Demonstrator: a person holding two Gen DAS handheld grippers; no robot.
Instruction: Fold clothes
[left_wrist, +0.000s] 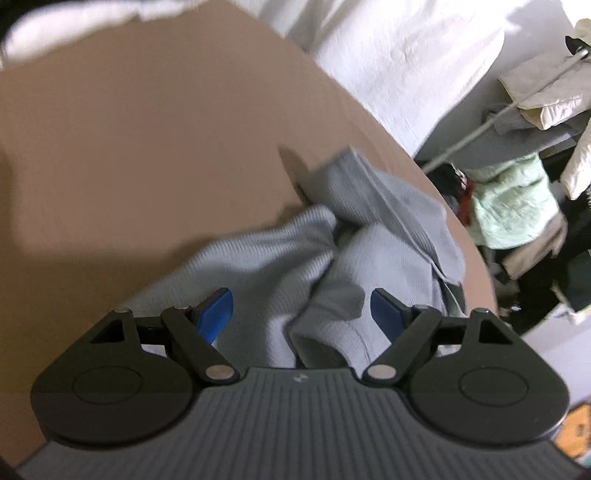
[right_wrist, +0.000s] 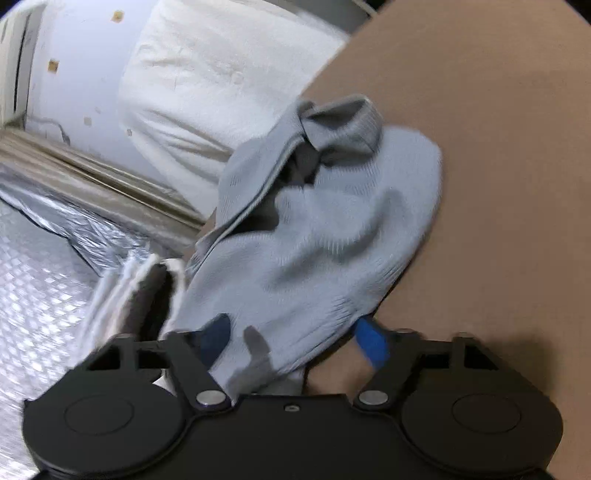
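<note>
A crumpled grey knit garment lies bunched on a brown cardboard surface near its edge. My left gripper is open, its blue pads spread wide on either side of the cloth, which bulges up between them. In the right wrist view the same garment lies heaped on the cardboard. My right gripper is open too, with the cloth draped over the gap and partly hiding the left pad. Both views are motion-blurred.
A white pillow or bedding lies beyond the cardboard and shows in the right view. A cluttered pile of clothes and bags sits at the right. Silver quilted foil covers the area to the left.
</note>
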